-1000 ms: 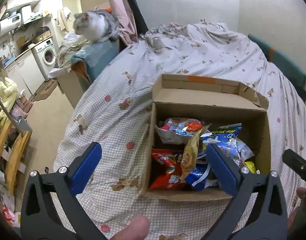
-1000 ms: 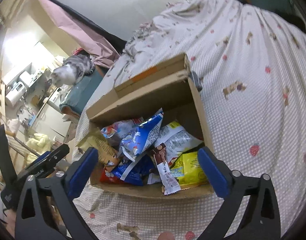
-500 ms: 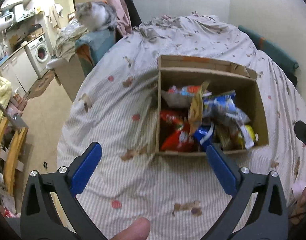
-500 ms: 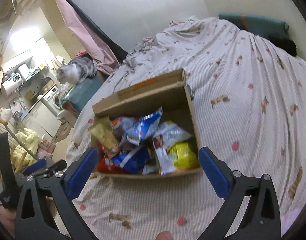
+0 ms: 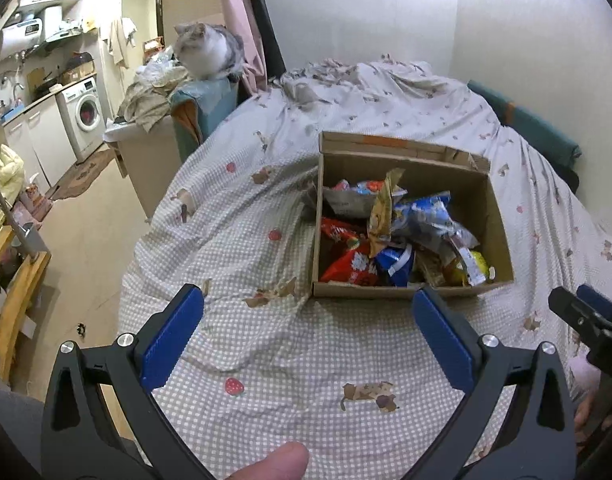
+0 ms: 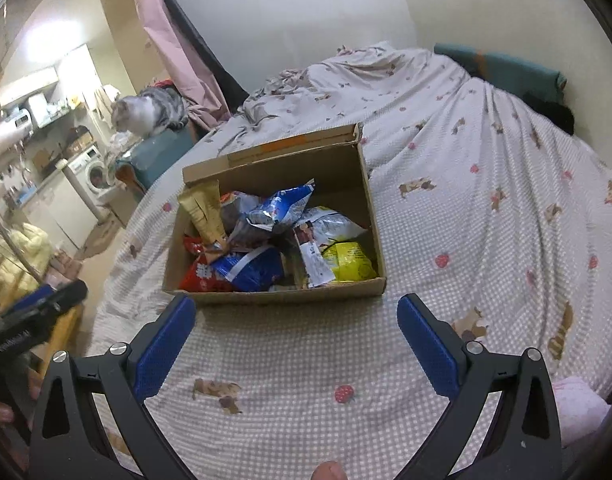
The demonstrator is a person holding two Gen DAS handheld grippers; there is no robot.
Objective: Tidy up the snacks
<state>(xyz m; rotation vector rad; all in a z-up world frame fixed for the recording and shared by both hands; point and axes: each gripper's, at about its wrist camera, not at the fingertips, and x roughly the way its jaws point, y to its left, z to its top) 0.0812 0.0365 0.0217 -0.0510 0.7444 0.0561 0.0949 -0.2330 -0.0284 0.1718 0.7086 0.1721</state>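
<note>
Nearest, the left gripper (image 5: 307,332) and right gripper (image 6: 296,336) hover released and empty over the checked bed cover (image 6: 290,368). Beyond, the open brown cardboard box (image 6: 357,196) already holds the jumbled foil snack packets (image 6: 274,236); none lie outside, though unsorted.

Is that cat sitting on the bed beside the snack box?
No, the cat sits on a teal-covered piece off the bed, far from the cardboard box.

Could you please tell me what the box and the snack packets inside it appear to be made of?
Box: brown corrugated cardboard, matte, with folded flaps and raw edges. Snack packets: likely thin plastic or foil film; they look glossy, crinkled and brightly printed.
</note>
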